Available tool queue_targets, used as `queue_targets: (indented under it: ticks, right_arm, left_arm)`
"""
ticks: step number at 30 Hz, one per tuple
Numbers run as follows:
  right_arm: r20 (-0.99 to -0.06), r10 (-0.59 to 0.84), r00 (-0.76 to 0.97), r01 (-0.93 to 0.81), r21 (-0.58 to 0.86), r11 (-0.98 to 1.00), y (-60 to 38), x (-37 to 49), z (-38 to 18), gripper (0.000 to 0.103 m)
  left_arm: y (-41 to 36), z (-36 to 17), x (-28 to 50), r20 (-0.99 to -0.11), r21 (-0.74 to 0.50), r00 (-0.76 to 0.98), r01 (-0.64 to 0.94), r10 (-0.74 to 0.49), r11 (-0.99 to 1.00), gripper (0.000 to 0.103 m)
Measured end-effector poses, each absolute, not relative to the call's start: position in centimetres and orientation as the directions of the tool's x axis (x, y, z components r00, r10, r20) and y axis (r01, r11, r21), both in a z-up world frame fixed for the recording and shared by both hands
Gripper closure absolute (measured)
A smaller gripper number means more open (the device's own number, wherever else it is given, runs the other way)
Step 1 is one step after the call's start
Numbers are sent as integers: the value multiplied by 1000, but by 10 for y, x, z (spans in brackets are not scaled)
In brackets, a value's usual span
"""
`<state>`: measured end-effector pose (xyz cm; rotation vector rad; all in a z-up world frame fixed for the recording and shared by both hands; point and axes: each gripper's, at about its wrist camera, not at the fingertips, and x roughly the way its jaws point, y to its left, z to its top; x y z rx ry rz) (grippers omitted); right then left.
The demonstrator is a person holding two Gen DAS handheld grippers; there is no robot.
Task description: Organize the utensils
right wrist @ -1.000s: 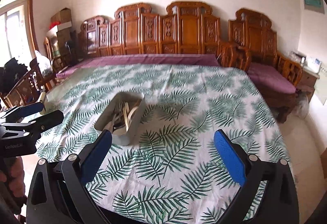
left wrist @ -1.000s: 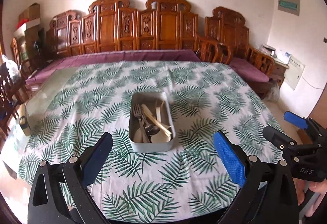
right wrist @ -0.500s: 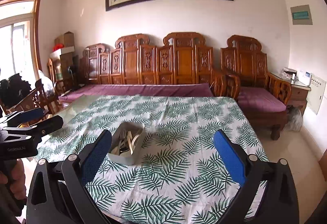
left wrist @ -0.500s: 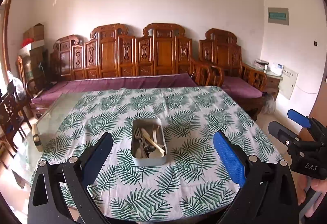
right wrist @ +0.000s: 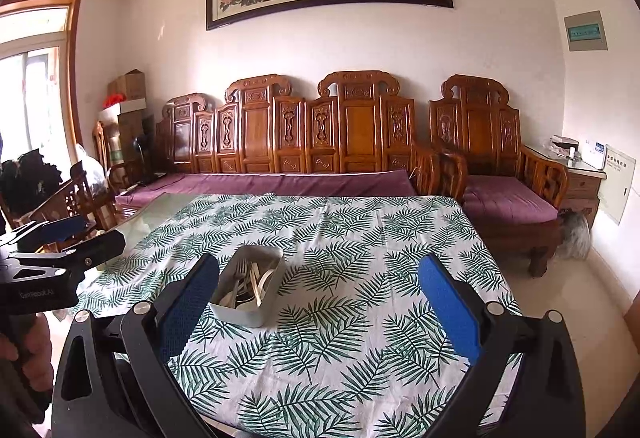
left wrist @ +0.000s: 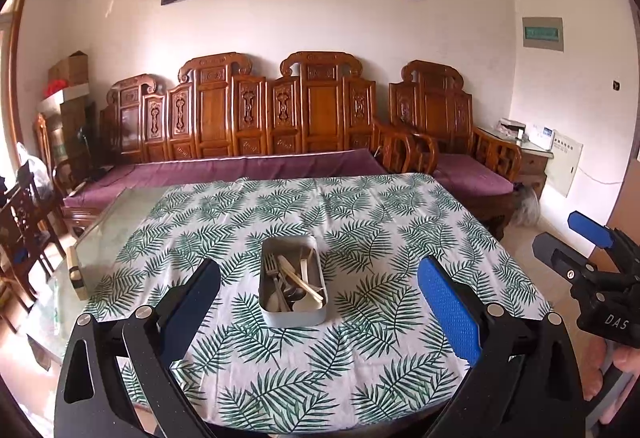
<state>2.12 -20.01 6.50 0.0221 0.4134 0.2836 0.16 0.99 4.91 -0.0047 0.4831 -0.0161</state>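
A grey metal tray (left wrist: 291, 314) sits in the middle of the table, holding a fork, spoons, a knife and chopsticks (left wrist: 292, 284) in a loose pile. It also shows in the right wrist view (right wrist: 245, 313). My left gripper (left wrist: 320, 284) is open and empty, held back from the near table edge with the tray between its fingers in view. My right gripper (right wrist: 320, 288) is open and empty, to the right of the tray. The right gripper shows in the left wrist view (left wrist: 576, 250); the left gripper shows in the right wrist view (right wrist: 76, 238).
The table carries a white cloth with green leaf print (left wrist: 360, 222); bare glass (left wrist: 108, 222) shows at its left. A carved wooden sofa with purple cushions (left wrist: 240, 166) stands behind the table. Wooden chairs (left wrist: 24, 234) stand at the left.
Both grippers have pulled back and tilted up from the table, so the tray looks smaller and the wall painting has come into view. Both stay open.
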Motion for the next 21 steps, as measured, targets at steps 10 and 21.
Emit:
queue_targets:
  ticks: [10, 21]
  right_arm:
    - [-397, 275, 876, -265, 79, 961, -199, 22, 64, 3]
    - [-401, 272, 875, -263, 78, 962, -196, 22, 63, 3]
  left_arm:
    - [8, 47, 2, -468, -6, 884, 15, -16, 1000, 8]
    - [5, 41, -1, -472, -6, 881, 18, -18, 1000, 8]
